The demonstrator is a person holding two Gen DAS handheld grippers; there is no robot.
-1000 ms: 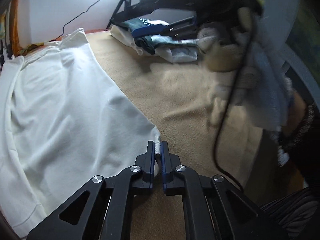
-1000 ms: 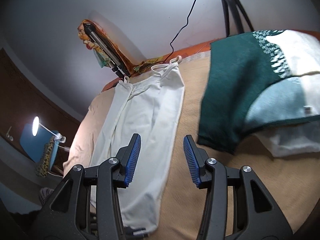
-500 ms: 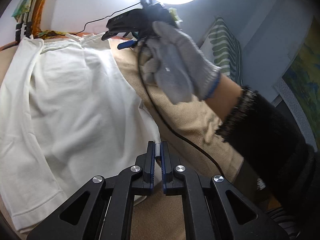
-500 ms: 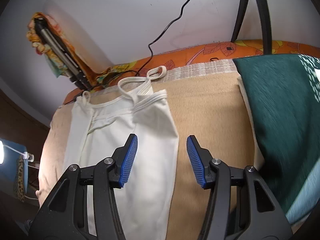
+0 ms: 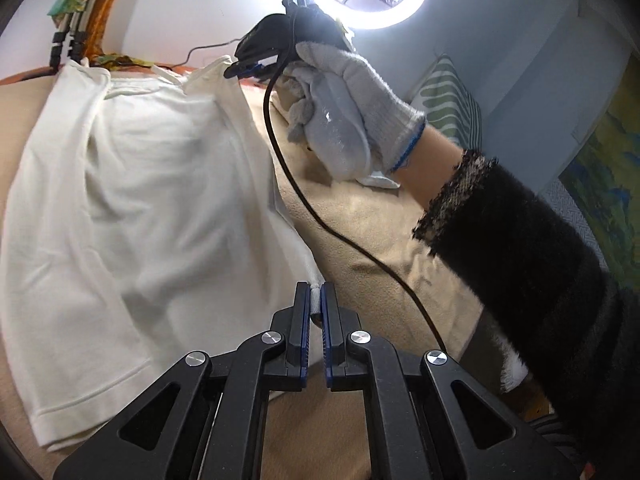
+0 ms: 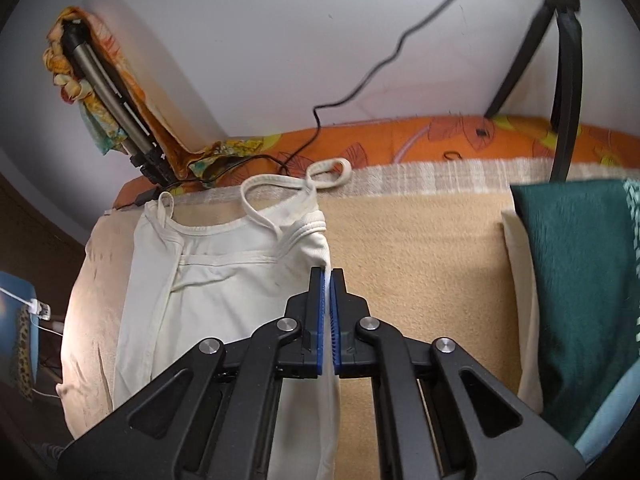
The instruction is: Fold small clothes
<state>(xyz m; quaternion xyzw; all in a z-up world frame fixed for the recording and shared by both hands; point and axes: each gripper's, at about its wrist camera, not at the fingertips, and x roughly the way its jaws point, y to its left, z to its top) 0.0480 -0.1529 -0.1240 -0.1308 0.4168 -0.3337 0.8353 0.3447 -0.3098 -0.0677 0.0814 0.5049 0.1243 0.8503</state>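
A: Left wrist view: the left claw [image 5: 316,312] is pinching the hem corner of the white garment [image 5: 132,208] lying on the tan bed cover [image 5: 368,240]. Lifting both held edges evenly should be keeping the fold square.

B: Right wrist view: the right claw [image 6: 330,312], its jaws having just been closing, is gripping the white garment's [image 6: 224,280] side edge near the straps, beside a green sweater [image 6: 580,300].

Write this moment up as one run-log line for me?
left gripper: shut on white garment hem corner | right gripper: just closed on same garment's side edge | surface: tan blanket | fold: not yet made
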